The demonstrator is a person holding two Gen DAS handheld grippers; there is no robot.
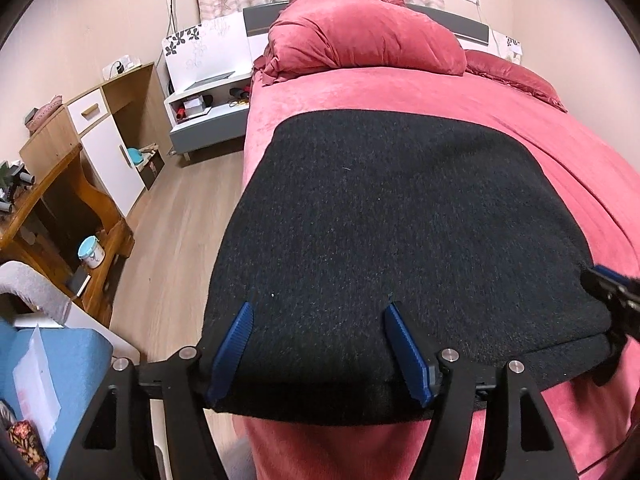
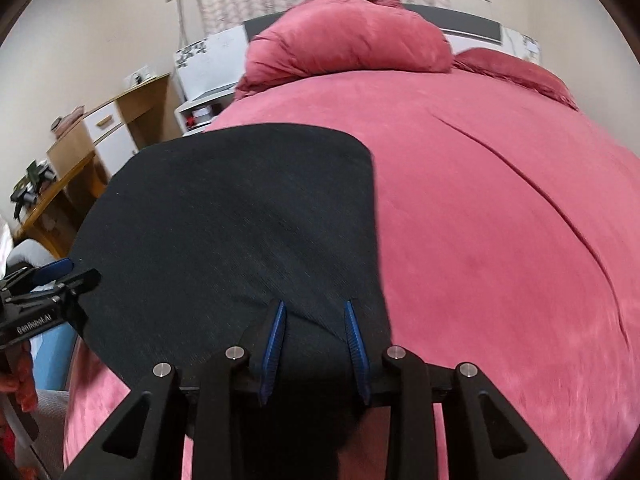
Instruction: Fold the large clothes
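A large black knit garment (image 1: 400,232) lies folded flat on the pink bed (image 1: 520,120), its near edge at the foot of the bed. My left gripper (image 1: 320,308) is open, its blue pads spread wide over the garment's near left edge. My right gripper (image 2: 314,304) has its blue pads close together with a raised ridge of the garment (image 2: 240,220) bunched between them, at its near right corner. The right gripper also shows at the right edge of the left wrist view (image 1: 612,284), and the left gripper at the left edge of the right wrist view (image 2: 52,276).
A pink duvet heap (image 1: 360,36) and a pillow (image 1: 516,76) lie at the head of the bed. Left of the bed are wood floor (image 1: 180,220), a white nightstand (image 1: 204,108), a wooden cabinet (image 1: 108,132) and a desk (image 1: 48,216).
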